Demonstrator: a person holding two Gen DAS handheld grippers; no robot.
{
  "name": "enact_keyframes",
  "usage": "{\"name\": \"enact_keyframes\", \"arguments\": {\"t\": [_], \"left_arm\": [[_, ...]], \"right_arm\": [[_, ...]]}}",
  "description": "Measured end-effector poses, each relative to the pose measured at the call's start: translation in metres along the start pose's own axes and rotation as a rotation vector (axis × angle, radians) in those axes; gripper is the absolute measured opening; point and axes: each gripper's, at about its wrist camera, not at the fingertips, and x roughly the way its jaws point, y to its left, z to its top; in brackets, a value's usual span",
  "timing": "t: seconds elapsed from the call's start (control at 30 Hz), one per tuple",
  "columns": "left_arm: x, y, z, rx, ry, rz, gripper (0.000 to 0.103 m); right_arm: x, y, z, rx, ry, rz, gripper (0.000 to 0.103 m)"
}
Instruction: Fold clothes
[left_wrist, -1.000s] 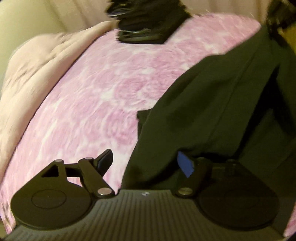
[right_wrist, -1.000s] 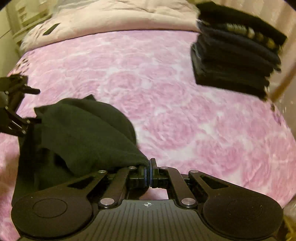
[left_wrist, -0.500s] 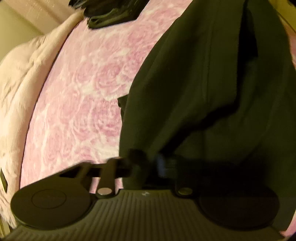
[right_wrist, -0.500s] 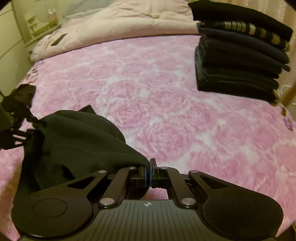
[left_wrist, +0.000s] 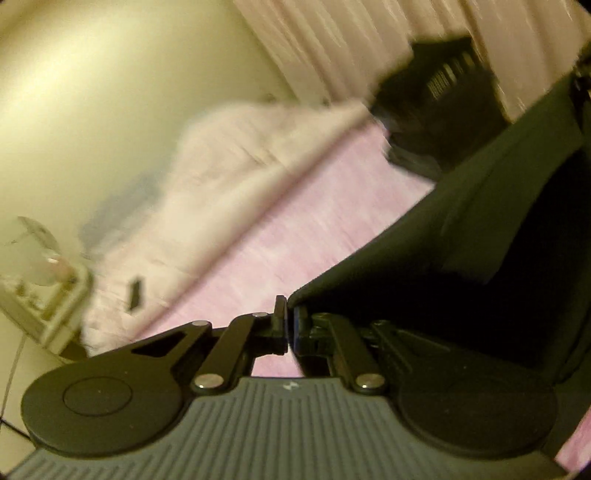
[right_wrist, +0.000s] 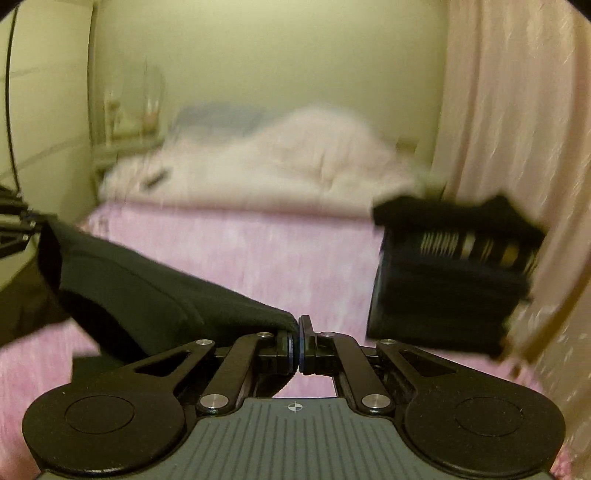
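black garment (right_wrist: 147, 288) stretched in mid-air between your two grippers, raised above the pink rose-patterned bedspread (right_wrist: 295, 266). your right gripper (right_wrist: 296, 347) has its jaws pressed together on one corner of the cloth, which runs away leftward toward the other gripper, glimpsed at the left edge of the right wrist view. your left gripper (left_wrist: 290, 328) has its jaws closed on another edge of the same garment (left_wrist: 461, 258), and the fabric sweeps up and to the right, hanging in dark folds over the right side of that tool. beneath the cloth, the bedspread (left_wrist: 303, 229) is blurred by motion in both views. stack of folded dark clothes (right_wrist: 450, 280), one with pale stripes along its edge, sits on the bed at right, beside the pale curtain (right_wrist: 517, 129). same stack (left_wrist: 436, 103) appears tilted at the top of the left wrist view. rumpled cream duvet (right_wrist: 288, 158) lies heaped at the far end of the bed, with a small dark object (right_wrist: 153, 179) on it. plain wall (right_wrist: 277, 55) behind.
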Motion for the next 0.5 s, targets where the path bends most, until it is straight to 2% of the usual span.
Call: {"name": "enact_keyframes", "arguments": {"t": [0.1,0.23,0.37,0.5], "left_arm": [[-0.049,0.019,0.007,-0.039,-0.076,0.04,0.002],[-0.125,0.046,0.004,-0.035,-0.202,0.083,0.002],[-0.209,0.081,0.015,-0.044,-0.335,0.149,0.002],[-0.271,0.114,0.043,-0.033,-0.439,0.204,0.002]], "right_arm": [[-0.045,0.028,0.006,-0.004,-0.096,-0.05,0.001],[-0.119,0.069,0.015,-0.025,-0.228,-0.119,0.001],[-0.2,0.109,0.042,-0.077,-0.381,-0.16,0.001],[-0.248,0.122,0.082,-0.134,-0.51,-0.201,0.001]]}}
